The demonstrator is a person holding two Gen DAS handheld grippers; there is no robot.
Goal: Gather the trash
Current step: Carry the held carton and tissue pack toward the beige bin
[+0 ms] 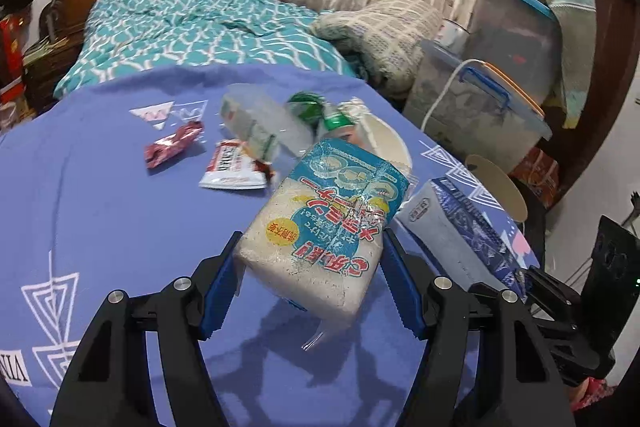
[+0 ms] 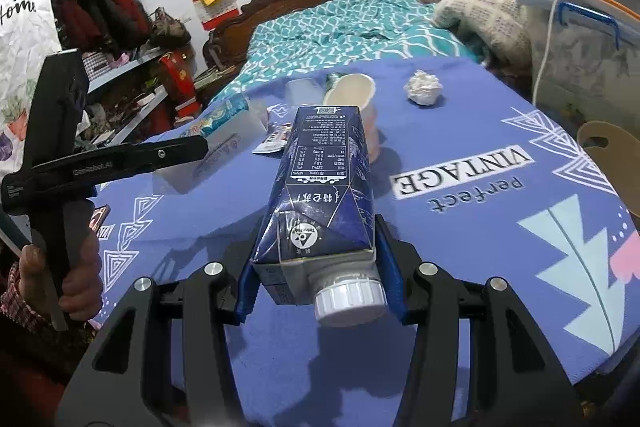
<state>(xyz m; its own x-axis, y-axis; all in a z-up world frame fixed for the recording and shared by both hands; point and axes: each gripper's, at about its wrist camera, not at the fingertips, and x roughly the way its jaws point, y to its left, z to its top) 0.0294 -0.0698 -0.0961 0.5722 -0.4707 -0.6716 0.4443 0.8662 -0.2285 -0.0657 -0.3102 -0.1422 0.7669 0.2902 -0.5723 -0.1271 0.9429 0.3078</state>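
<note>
Both tools are carrying trash above the blue surface (image 2: 500, 227). The right tool (image 2: 320, 291) is clamping a dark-blue carton (image 2: 320, 187); the left tool (image 1: 308, 283) is clamping a white sponge pack (image 1: 320, 227). Both should be kept level and firmly gripped. Only the right view is showing the crumpled paper ball (image 2: 422, 89); only the left is showing the red wrapper (image 1: 172, 145).

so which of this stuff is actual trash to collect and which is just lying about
Trash:
- sponge pack, in left hand-held gripper
- milk carton, in right hand-held gripper
- red wrapper
- white wrapper
- paper cup
- crumpled paper ball

Lying about:
- storage bins
- folded blanket
</note>
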